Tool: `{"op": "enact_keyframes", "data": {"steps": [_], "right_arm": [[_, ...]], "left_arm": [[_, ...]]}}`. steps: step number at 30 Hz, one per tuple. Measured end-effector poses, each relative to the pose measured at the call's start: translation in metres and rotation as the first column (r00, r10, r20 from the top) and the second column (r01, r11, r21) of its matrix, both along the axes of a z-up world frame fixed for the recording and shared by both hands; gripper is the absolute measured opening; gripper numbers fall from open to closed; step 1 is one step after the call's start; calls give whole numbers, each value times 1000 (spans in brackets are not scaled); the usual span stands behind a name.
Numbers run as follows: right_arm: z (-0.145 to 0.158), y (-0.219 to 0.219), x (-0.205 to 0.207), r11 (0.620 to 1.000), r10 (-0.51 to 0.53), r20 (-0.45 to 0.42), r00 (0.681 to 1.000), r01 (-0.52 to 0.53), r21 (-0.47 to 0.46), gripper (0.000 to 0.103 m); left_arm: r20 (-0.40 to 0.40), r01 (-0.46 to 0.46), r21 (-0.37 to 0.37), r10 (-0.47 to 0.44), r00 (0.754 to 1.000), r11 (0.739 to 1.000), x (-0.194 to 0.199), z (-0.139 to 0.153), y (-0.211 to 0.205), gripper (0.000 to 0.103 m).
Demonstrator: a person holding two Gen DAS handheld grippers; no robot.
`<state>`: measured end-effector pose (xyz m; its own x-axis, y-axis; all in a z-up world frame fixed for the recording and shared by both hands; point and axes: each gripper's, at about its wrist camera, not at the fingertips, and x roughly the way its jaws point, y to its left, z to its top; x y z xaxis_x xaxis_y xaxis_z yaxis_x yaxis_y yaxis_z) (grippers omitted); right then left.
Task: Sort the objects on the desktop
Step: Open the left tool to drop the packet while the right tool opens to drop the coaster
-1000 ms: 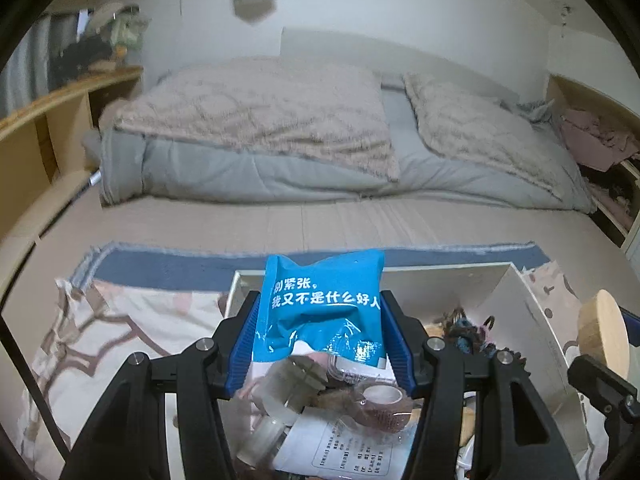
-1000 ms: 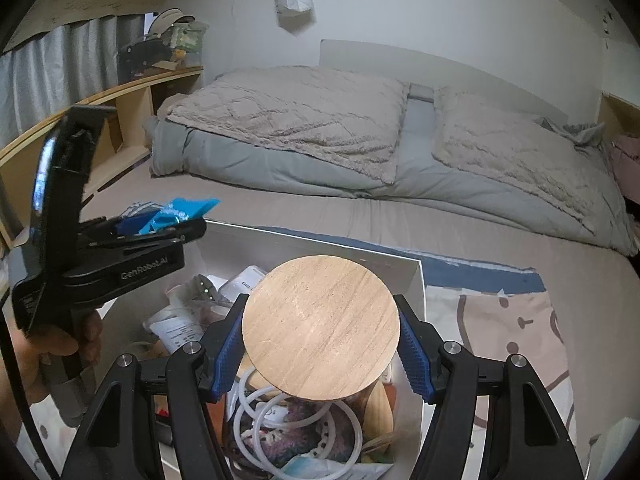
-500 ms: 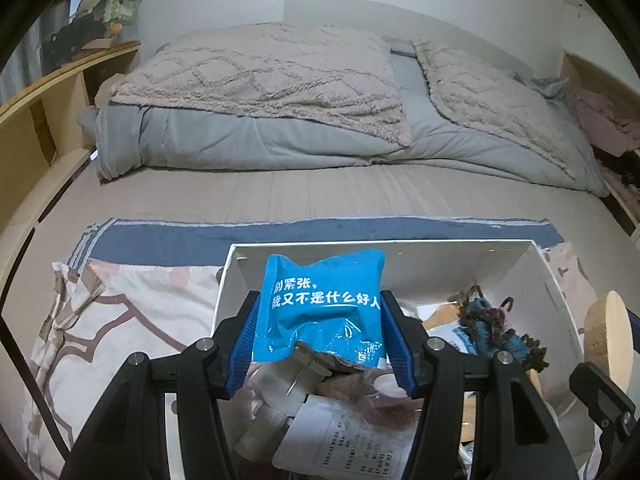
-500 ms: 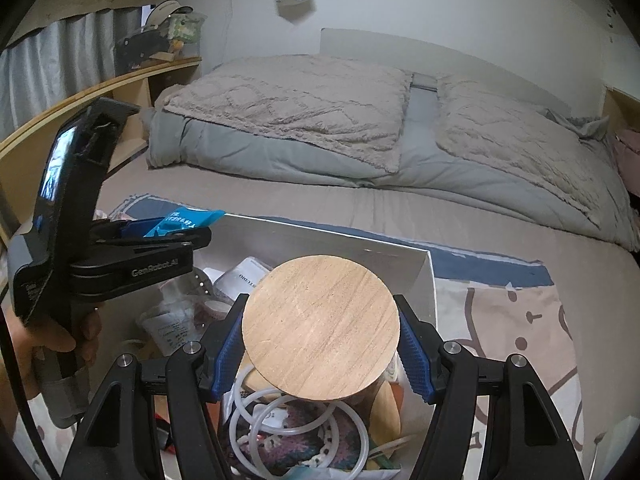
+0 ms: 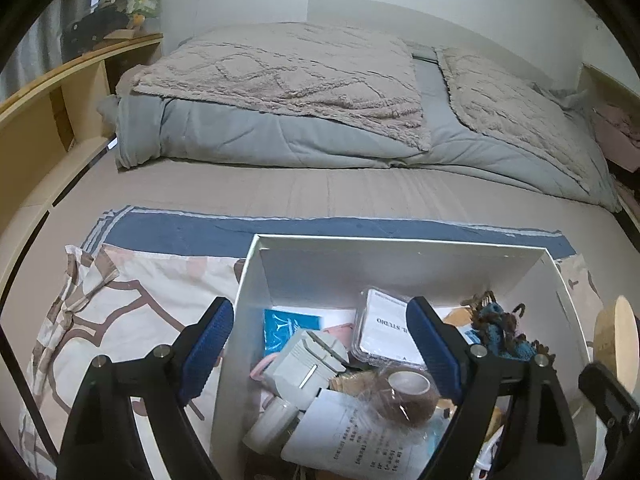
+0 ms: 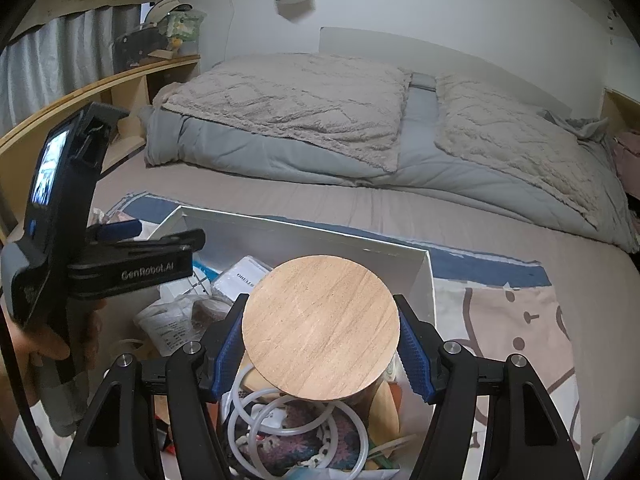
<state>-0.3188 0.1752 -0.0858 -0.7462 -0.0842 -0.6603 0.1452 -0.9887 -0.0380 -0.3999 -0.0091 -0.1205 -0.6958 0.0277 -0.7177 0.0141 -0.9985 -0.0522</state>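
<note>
The bed (image 5: pixel 320 196) carries a patterned cloth (image 5: pixel 132 304) with a blue border, 1 white box (image 5: pixel 400 258) resting on that cloth, and a grey duvet (image 5: pixel 248 140) behind.

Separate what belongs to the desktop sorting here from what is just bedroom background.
Job in hand:
white box
blue packet lying in it
round wooden lid, gripped by right gripper
left gripper, jaws opening, nothing between them

Lying about:
quilt
patterned cloth
wooden shelf
</note>
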Motion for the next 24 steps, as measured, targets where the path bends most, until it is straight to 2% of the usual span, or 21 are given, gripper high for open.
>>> {"op": "enact_keyframes", "data": {"steps": [7, 11, 15, 24], "right_arm": [[4, 4, -5, 999, -22, -1, 1000, 21, -35, 68], [1, 3, -12, 998, -29, 30, 999, 31, -60, 68], [-1, 2, -16, 997, -52, 42, 998, 54, -54, 68], [8, 17, -28, 997, -60, 52, 997, 63, -54, 68]], "left_arm": [[-53, 48, -20, -49, 997, 999, 15, 7, 5, 89], [-130, 52, -9, -53, 990, 999, 29, 18, 1, 89], [-172, 59, 8, -57, 983, 998, 40, 25, -5, 89], [-273, 103, -37, -110, 956, 994, 67, 42, -13, 89]]}}
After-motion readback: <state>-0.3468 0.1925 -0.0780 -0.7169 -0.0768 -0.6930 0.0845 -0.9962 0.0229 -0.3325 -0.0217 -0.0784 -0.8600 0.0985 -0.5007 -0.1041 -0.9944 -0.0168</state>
